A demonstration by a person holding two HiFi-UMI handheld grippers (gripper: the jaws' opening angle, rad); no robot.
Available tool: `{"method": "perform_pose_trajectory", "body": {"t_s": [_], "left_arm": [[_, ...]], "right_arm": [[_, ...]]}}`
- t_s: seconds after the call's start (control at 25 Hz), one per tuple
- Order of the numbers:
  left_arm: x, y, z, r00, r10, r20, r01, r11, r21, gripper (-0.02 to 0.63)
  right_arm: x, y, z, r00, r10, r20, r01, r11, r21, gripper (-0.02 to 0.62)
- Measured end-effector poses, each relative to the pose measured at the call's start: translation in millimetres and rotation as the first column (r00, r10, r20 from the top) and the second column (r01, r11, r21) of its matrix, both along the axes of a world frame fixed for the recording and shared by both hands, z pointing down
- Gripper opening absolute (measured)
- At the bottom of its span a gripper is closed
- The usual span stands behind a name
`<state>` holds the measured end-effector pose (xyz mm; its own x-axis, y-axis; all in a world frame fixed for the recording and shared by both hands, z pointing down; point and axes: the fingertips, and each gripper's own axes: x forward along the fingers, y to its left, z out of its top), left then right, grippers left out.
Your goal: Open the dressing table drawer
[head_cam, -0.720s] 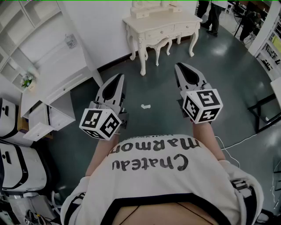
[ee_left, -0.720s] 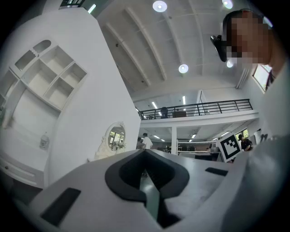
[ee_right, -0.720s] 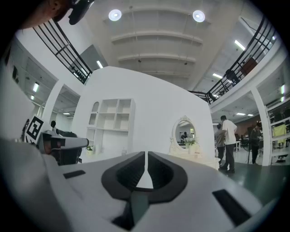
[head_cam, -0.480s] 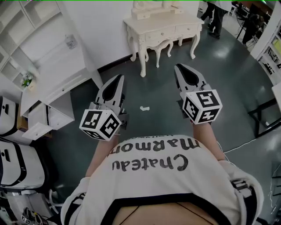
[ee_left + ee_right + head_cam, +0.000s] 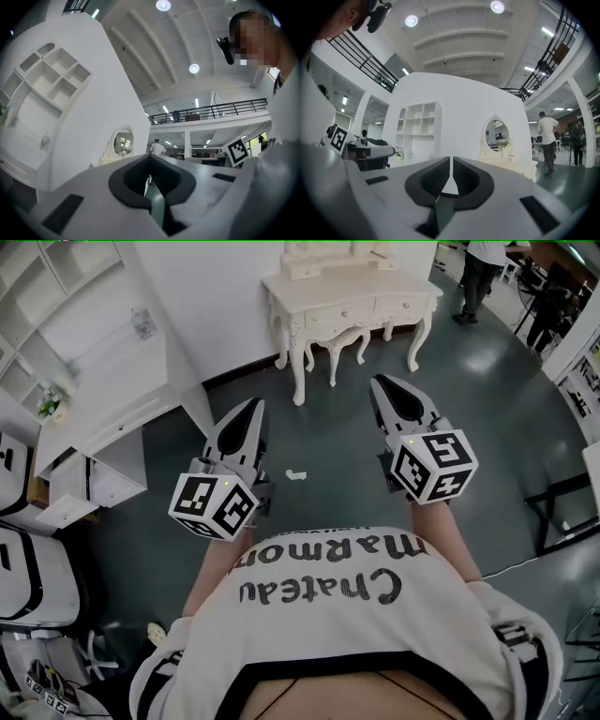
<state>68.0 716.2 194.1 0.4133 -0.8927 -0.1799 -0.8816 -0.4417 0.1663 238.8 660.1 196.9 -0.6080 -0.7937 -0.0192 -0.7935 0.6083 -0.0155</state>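
The cream dressing table (image 5: pixel 347 282) stands against the white wall at the top of the head view, with its two drawers (image 5: pixel 342 315) shut. Both grippers are held out over the dark floor, well short of the table. My left gripper (image 5: pixel 253 407) is shut with nothing in it. My right gripper (image 5: pixel 382 382) is shut and empty too. In the right gripper view the jaws meet at the tip (image 5: pixel 451 159), and the table with its oval mirror (image 5: pixel 496 133) stands ahead to the right. In the left gripper view the same mirror (image 5: pixel 123 143) shows above the closed jaws (image 5: pixel 150 155).
A white shelf unit (image 5: pixel 94 381) with an open lower drawer lines the left side. A small white scrap (image 5: pixel 297 474) lies on the floor between the grippers. A person (image 5: pixel 483 277) stands at the far right. A black frame (image 5: pixel 562 507) is at the right edge.
The view has slid: the shelf unit and floor scrap drift left, the dressing table shifts slightly right. Both grippers keep the same pose, and the far person has walked right.
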Motion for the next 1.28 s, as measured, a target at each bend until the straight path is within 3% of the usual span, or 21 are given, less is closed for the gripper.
{"method": "perform_pose_trajectory", "body": {"t_s": [0.4, 0.8, 1.0, 1.28], "left_arm": [[44, -43, 28, 1.0, -0.009, -0.01, 0.008, 0.998, -0.057, 0.021], [34, -104, 44, 1.0, 0.011, -0.016, -0.012, 0.996, -0.093, 0.021], [14, -158, 48, 0.998, 0.052, -0.031, -0.056, 0.991, -0.118, 0.021], [-48, -239, 30, 0.994, 0.106, -0.039, -0.11, 0.986, -0.122, 0.021]], "right_arm": [[38, -46, 39, 0.999, -0.031, -0.036, 0.028, 0.996, -0.086, 0.038], [29, -101, 63, 1.0, -0.01, -0.008, 0.009, 0.989, -0.146, 0.038], [5, -148, 59, 1.0, 0.001, 0.021, 0.002, 0.989, -0.15, 0.038], [-69, -222, 40, 1.0, 0.0, 0.032, 0.005, 0.99, -0.139, 0.038]]}}
